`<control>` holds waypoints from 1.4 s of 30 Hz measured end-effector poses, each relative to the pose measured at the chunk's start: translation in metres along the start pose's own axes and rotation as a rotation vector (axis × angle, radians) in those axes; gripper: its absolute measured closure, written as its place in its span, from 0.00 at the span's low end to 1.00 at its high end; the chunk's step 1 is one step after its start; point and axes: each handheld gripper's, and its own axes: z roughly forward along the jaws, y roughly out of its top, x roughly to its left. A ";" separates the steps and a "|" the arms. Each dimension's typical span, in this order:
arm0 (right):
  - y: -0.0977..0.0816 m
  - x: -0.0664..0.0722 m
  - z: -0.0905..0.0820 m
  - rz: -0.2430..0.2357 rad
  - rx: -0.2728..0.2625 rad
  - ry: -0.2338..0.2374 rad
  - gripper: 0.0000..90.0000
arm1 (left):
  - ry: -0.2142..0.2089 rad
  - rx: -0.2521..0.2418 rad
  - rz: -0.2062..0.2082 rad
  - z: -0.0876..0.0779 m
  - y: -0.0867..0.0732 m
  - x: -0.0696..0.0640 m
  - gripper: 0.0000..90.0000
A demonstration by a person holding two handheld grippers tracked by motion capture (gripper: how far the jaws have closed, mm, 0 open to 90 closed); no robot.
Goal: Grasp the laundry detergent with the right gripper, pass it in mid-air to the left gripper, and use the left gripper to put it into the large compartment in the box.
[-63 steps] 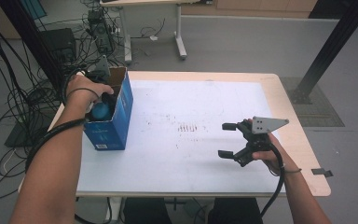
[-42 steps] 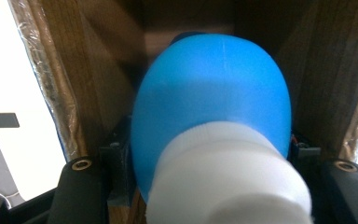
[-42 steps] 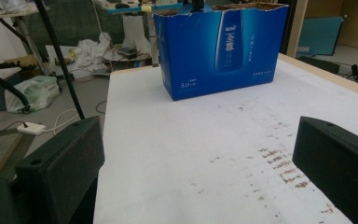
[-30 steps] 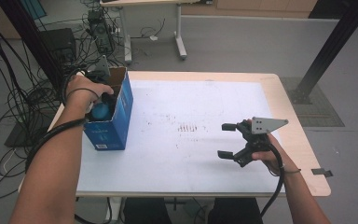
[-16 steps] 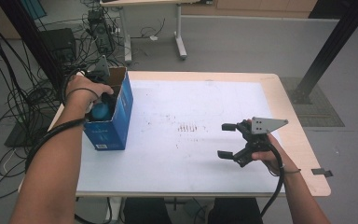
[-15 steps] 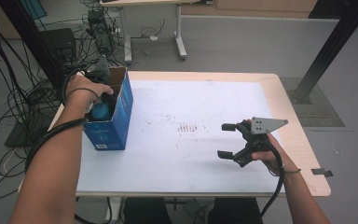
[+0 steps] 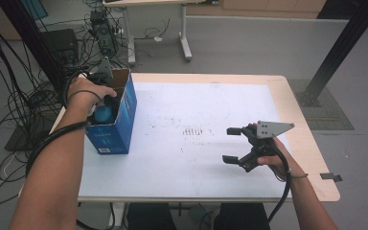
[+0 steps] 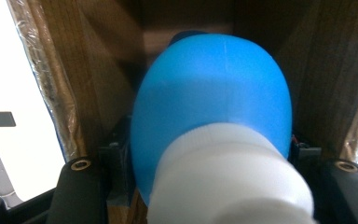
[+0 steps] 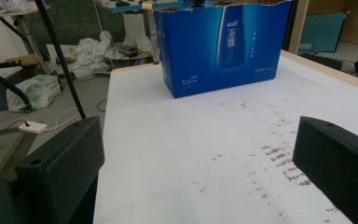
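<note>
Nothing has moved since the earlier frames: both hands hold the same spots and the blue box sits where it was. High view: left tool [image 7: 106,101] is down inside the open-topped blue box [image 7: 117,125] at the table's [image 7: 172,177] left edge, pinching the blue bottle [image 7: 103,114]; right tool [image 7: 235,145] rests near the right edge, well apart, jaws spread and empty. Left gripper view: blue bottle [image 8: 212,100] with white cap [image 8: 230,179] is clamped between the jaws, brown cardboard walls [image 8: 81,70] close on both sides. Right gripper view: blue box [image 9: 221,46] stands upright across the stained table [image 9: 191,154]. Risk: tight box, so lifting at a tilt could snag the bottle on the wall and drag or tip the unsupported box; smooth round body could also slip out.
</note>
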 end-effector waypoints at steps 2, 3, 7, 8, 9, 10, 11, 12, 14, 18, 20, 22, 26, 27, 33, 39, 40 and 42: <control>0.000 0.000 0.000 -0.001 0.000 0.001 0.02 | -0.010 0.005 0.003 0.001 0.000 0.000 0.40; 0.000 0.000 0.000 -0.001 0.000 0.002 0.02 | -0.011 0.006 0.004 0.002 0.000 -0.001 0.39; -0.001 0.000 0.001 0.001 0.002 0.002 0.02 | -0.012 0.005 0.005 0.001 0.000 -0.001 0.38; -0.001 0.000 0.001 0.002 0.003 0.002 0.02 | -0.012 0.004 0.006 0.000 0.000 -0.001 0.38; -0.001 0.000 0.001 0.001 0.003 0.002 0.02 | -0.012 0.006 0.008 0.000 0.000 -0.001 0.39; -0.001 0.000 0.001 0.001 0.002 0.002 0.02 | -0.011 0.006 0.006 -0.001 0.000 -0.001 0.39; 0.000 0.000 0.001 0.000 0.001 0.002 0.02 | -0.010 0.003 0.006 -0.002 0.000 -0.001 0.39; 0.000 0.000 0.001 -0.001 0.000 0.001 0.02 | -0.013 0.004 0.007 -0.003 0.000 -0.001 0.39; 0.000 0.000 0.001 -0.001 -0.001 0.001 0.02 | -0.011 0.004 0.004 -0.006 -0.001 -0.001 0.39; 0.000 0.000 0.001 -0.001 0.001 0.003 0.02 | -0.011 -0.003 -0.002 -0.011 -0.002 -0.001 0.38; 0.000 0.000 0.002 -0.001 0.001 0.005 0.02 | -0.013 -0.005 -0.001 -0.014 -0.003 0.000 0.39; 0.000 0.000 0.002 -0.001 0.002 0.006 0.02 | -0.016 -0.011 -0.001 -0.019 -0.004 0.000 0.39; 0.000 0.000 0.003 -0.002 0.004 0.008 0.02 | -0.022 -0.029 0.002 -0.029 -0.006 -0.001 0.39; 0.000 0.000 0.003 -0.002 0.005 0.009 0.02 | -0.025 -0.032 0.001 -0.031 -0.007 -0.002 0.39; 0.002 -0.001 0.004 -0.003 0.010 0.013 0.02 | -0.025 -0.051 0.006 -0.043 -0.012 -0.004 0.38; 0.002 -0.001 0.005 -0.004 0.018 0.013 0.02 | -0.010 -0.066 0.012 -0.055 -0.017 -0.007 0.36; 0.002 -0.001 0.005 -0.005 0.019 0.012 0.02 | -0.002 -0.070 0.015 -0.056 -0.018 -0.008 0.35; 0.002 -0.002 0.005 -0.005 0.020 0.011 0.02 | 0.003 -0.075 0.020 -0.060 -0.019 -0.009 0.34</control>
